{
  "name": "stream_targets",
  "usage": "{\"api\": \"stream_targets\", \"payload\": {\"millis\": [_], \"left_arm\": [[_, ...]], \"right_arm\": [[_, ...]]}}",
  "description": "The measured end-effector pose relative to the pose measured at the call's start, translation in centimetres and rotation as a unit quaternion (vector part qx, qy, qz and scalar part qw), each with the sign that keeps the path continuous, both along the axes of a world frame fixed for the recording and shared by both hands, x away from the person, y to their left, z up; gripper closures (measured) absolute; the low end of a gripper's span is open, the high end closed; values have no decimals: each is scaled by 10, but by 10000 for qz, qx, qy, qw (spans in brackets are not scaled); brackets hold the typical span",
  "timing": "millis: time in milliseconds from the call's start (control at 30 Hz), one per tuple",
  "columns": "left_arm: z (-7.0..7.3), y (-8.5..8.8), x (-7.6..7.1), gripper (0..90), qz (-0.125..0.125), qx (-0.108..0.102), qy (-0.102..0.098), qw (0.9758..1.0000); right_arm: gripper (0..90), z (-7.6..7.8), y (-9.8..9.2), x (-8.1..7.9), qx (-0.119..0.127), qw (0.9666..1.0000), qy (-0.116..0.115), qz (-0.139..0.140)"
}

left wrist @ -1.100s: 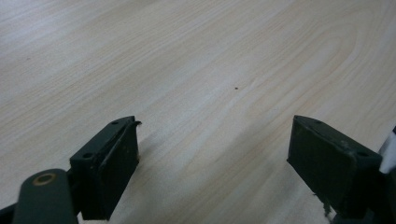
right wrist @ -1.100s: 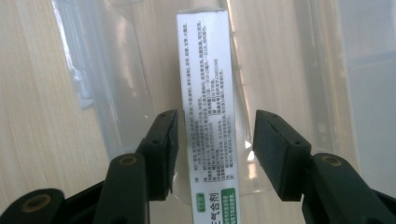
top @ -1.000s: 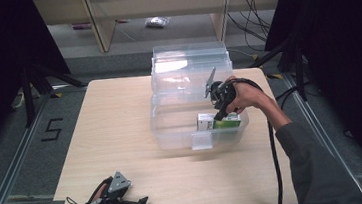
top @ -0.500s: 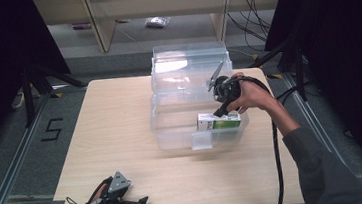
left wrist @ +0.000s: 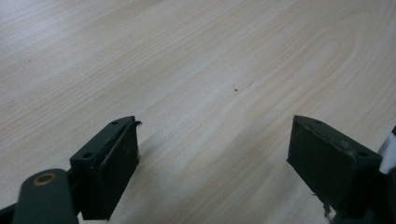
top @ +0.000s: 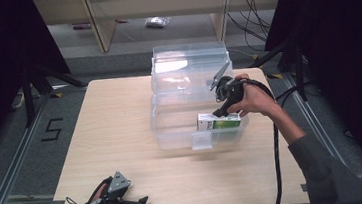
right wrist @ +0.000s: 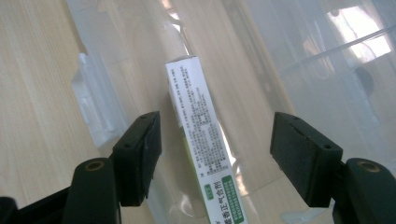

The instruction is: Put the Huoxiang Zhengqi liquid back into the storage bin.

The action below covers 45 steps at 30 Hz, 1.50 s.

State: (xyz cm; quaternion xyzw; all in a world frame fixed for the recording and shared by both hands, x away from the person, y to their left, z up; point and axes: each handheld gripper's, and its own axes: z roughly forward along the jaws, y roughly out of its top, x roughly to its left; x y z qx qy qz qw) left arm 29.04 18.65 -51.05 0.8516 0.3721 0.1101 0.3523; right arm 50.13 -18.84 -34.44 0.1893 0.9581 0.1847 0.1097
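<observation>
Carton (right wrist: 205,154) lies flat on the bin's (top: 171,128) floor by the front wall, so our right claw (right wrist: 215,154), jaws just opened clear of it, can lift away, while our left claw (left wrist: 212,158) rests agape on the counter (top: 115,118), unneeded.

We see a table (top: 122,138) of pale wood-grain laminate, smooth and faintly sheened. The storage bin (top: 181,127) is clear, glossy plastic that catches glare. In it lies a printed cardboard box (right wrist: 205,158), white and green, with a slight satin finish. Our right gripper (right wrist: 217,156) has matt black plastic jaws with rubbery-looking pads.
</observation>
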Motion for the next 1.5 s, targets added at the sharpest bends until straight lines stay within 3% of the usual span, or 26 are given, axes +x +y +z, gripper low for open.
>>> {"api": "stream_targets", "payload": {"millis": [133,233,300,600,867,1000,1100,1167,1200,1300,1367,1500], "left_arm": [[-1,-1,0,159,62,-56,-10,10000],[0,0,0,159,-1,-6,5,10000],[-1,-1,0,159,36,-48,5,10000],[-1,-1,0,159,59,-19,-14,10000],[-1,-1,0,159,60,-15,-10,10000],[-1,-1,0,158,60,-16,-9,10000],[-1,-1,0,159,62,-18,-5,10000],[-1,-1,0,159,61,-17,-10,10000],[-1,-1,0,159,65,-19,-9,10000],[-1,-1,0,159,62,-20,-9,10000],[-1,-1,0,159,58,-16,-9,10000],[-1,-1,0,159,62,-11,-16,10000]], "right_arm": [[331,2,-2,-6,261,9995,-54,-140],[327,1,-3,-9,261,9994,-64,-209],[328,2,-5,-11,279,9994,-173,-99],[319,-1,-11,-25,471,9981,-239,-331],[311,-4,-17,-38,854,9941,-384,-547],[307,-5,-20,-45,901,9927,-361,-722],[306,-6,-22,-45,966,9928,-491,-508],[306,-6,-22,-48,1005,9919,-460,-631],[304,-7,-23,-50,1027,9916,-528,-584],[299,-9,-25,-54,1015,9923,-413,-584],[298,-9,-26,-56,976,9921,-498,-608],[297,-12,-28,-60,1097,9908,-493,-617]]}}
